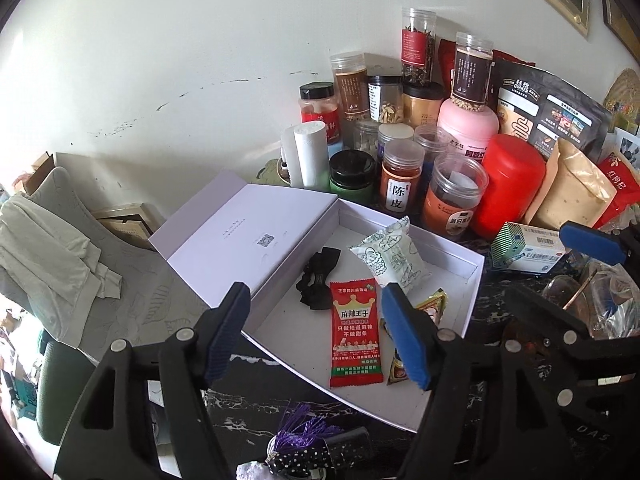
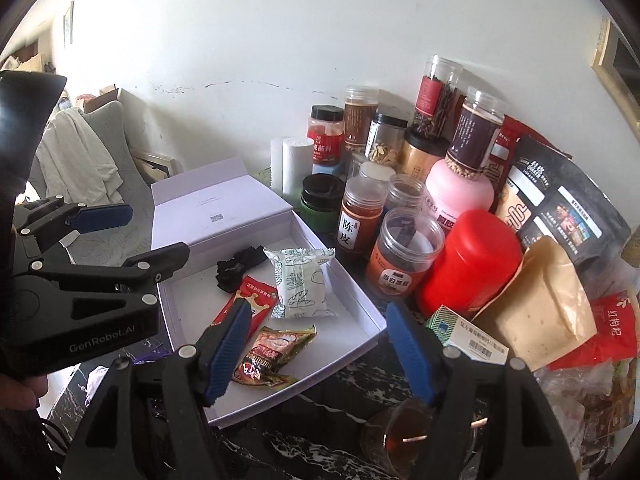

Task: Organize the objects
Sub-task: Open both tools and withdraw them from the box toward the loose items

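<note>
Left gripper [image 1: 320, 336]: black frame, blue ribbed pads, jaws spread wide with nothing between them. It hangs over the near edge of the shallow white cardboard box [image 1: 464, 276], which lies with its hinged lid [image 1: 240, 232] folded back flat to the left.

Right gripper [image 2: 316, 352]: same build, jaws likewise released and empty. It hovers above the box's near right corner; the left gripper shows at the left edge of this view, also spread.

Contents of the box, as seen from the left wrist:
- a flat red foil snack sachet with a gold crown print [image 1: 354, 332], lying lengthwise in the middle;
- a black fabric bow tie [image 1: 318, 280], just beyond it, toward the lid;
- a white pillow-pack with green line drawings [image 1: 390, 258], leaning on the far wall;
- a small red-and-gold crinkled snack wrapper [image 2: 274, 354], near the right wall, partly hidden behind the left gripper's pad in the left view.

Outside the box, on the black marbled tabletop [image 2: 332, 388]: a white-and-green medicine carton [image 2: 466, 332] just beside the box's right corner, touching a tan paper pouch [image 2: 540, 312]; a glass cup of amber liquid [image 2: 394, 440] near the front; a purple tassel [image 1: 300, 428] and a black polka-dot item [image 1: 300, 456] at the near edge. A red plastic canister [image 1: 508, 188] and a cluster of clear jars [image 1: 400, 176] stand behind the box, against the wall.
</note>
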`<state>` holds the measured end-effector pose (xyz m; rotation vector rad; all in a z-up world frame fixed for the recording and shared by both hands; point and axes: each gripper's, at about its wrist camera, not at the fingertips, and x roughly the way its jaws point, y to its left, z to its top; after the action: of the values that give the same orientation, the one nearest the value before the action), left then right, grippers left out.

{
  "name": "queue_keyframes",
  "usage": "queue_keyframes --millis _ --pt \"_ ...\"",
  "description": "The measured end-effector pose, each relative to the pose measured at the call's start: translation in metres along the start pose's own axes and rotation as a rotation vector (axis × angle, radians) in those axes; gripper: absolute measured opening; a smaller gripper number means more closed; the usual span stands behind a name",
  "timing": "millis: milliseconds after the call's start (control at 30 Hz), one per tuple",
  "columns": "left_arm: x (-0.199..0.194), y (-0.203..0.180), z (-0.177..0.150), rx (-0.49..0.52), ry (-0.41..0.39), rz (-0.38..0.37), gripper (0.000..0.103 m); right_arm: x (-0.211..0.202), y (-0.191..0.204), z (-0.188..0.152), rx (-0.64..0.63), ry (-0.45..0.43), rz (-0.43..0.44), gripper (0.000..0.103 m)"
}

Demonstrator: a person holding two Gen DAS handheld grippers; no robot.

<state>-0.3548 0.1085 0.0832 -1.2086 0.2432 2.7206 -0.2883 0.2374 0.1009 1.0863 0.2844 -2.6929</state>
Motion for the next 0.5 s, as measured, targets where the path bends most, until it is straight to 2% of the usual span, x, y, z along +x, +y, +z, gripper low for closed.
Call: queue_keyframes --millis 333,500 --pt "-0.065 -0.002 -0.020 -0.020 -0.043 0.005 0.068 -0.061 0.007 -0.011 -0.026 -0.083 0.011 0.076" --pt "-0.095 -0.001 -0.037 -0.025 -0.065 0.031 0.074 -0.082 0.012 -0.025 -0.038 -0.101 0.022 0.076"
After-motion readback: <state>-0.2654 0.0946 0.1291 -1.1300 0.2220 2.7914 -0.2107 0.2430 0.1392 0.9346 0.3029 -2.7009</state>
